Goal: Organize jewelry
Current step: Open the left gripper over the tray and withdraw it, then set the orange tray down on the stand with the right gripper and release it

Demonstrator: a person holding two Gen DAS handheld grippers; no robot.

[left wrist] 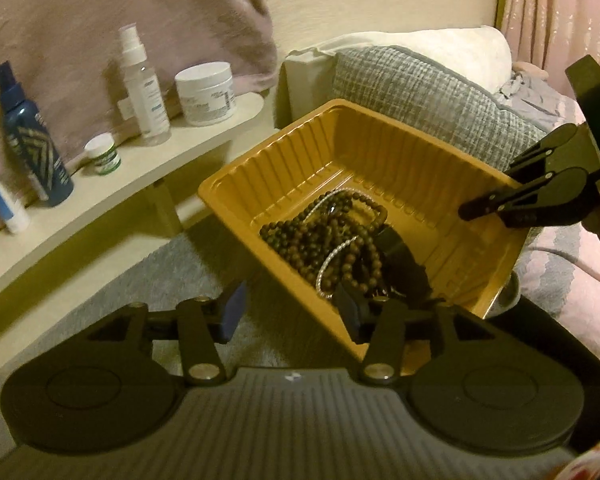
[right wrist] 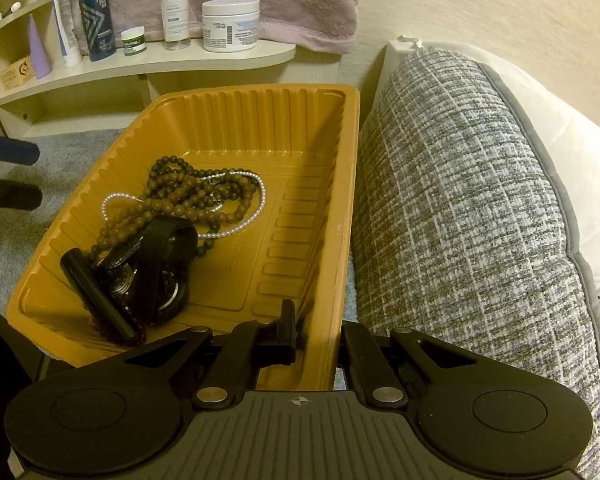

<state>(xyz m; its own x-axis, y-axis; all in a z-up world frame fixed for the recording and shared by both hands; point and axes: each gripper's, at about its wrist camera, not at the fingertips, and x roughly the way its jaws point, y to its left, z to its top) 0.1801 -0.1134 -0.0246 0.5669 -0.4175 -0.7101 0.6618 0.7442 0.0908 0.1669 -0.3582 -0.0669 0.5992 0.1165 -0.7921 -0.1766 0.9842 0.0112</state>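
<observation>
the right gripper (right wrist: 316, 330) has its jaws closed down on the near right wall of the mustard-yellow plastic tray (right wrist: 342, 184), one finger inside the tray and the other outside the rim. the left gripper (left wrist: 296, 312) stands wide open: its right finger (left wrist: 350, 312) sits inside the tray at the near corner, touching the jewelry heap, and its blue-padded left finger hangs outside over the grey carpet (left wrist: 140, 276), nothing pinched between them. in the tray's near half lies a tangle of brown wooden bead strands (right wrist: 188, 200), a thin string of white pearls (right wrist: 236, 230), a black-strapped wristwatch (right wrist: 160, 276) and a black cylinder (right wrist: 96, 296) leaning against the ribbed wall. a grey-and-white woven cushion (right wrist: 460, 208) lies just beside the tray. behind, a curved shelf (right wrist: 148, 62) carries a white jar (right wrist: 230, 24), a clear spray bottle (right wrist: 176, 8) and a dark blue bottle (right wrist: 96, 12).
</observation>
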